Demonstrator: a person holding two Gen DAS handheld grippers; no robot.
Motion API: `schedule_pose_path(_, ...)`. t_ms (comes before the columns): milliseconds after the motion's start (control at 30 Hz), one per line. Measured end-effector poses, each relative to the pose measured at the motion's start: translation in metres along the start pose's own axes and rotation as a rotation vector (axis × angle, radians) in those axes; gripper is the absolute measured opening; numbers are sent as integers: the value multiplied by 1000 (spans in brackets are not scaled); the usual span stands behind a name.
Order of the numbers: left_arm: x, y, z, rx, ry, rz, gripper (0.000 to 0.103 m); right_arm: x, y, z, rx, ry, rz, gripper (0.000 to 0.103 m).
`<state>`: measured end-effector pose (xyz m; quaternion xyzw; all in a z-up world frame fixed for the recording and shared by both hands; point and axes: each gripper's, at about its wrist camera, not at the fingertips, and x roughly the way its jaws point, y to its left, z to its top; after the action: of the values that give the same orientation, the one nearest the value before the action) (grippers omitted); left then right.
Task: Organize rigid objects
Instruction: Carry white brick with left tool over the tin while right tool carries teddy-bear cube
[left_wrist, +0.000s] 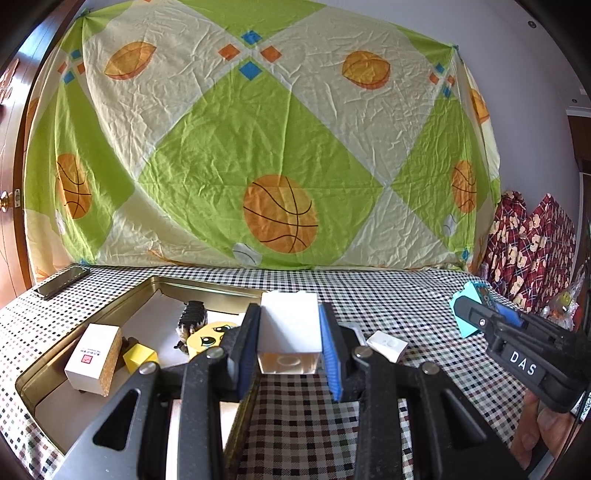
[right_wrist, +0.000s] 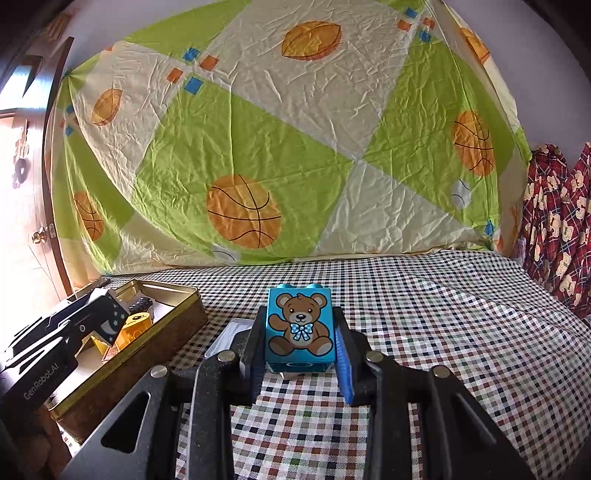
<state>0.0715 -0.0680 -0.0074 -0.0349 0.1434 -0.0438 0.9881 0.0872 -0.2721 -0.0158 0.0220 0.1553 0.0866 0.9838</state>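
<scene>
Blue teddy-bear brick (right_wrist: 300, 328) is sitting clamped between the right gripper (right_wrist: 301, 332) pads, lifted above the checked cloth (right_wrist: 443, 332). White brick (left_wrist: 290, 325) is being pinched the same way by the left gripper (left_wrist: 290, 343), hanging by the gold tin (left_wrist: 110, 306) rim. Tin is already holding a cork-sided box (left_wrist: 94, 363) and a yellow block (left_wrist: 140, 356). Best lowering each brick level into bare tin floor, releasing only once seated

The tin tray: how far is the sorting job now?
Done: several pieces, among them a yellow block, lie in the tin tray. In hand: the left claw grips a white block, the right claw a blue bear block. Left: a small white piece on the cloth.
</scene>
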Motion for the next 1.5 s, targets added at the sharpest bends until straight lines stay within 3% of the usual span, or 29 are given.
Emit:
schedule_pose_path(867, -17, 7, -1, -6, -38, -3, 31, -14, 21, -2, -8, -49, 54, 34)
schedule_pose_path(1500, -32, 24, -3, -18, -65, 19, 31, -20, 57, -5, -60, -73, 115, 34)
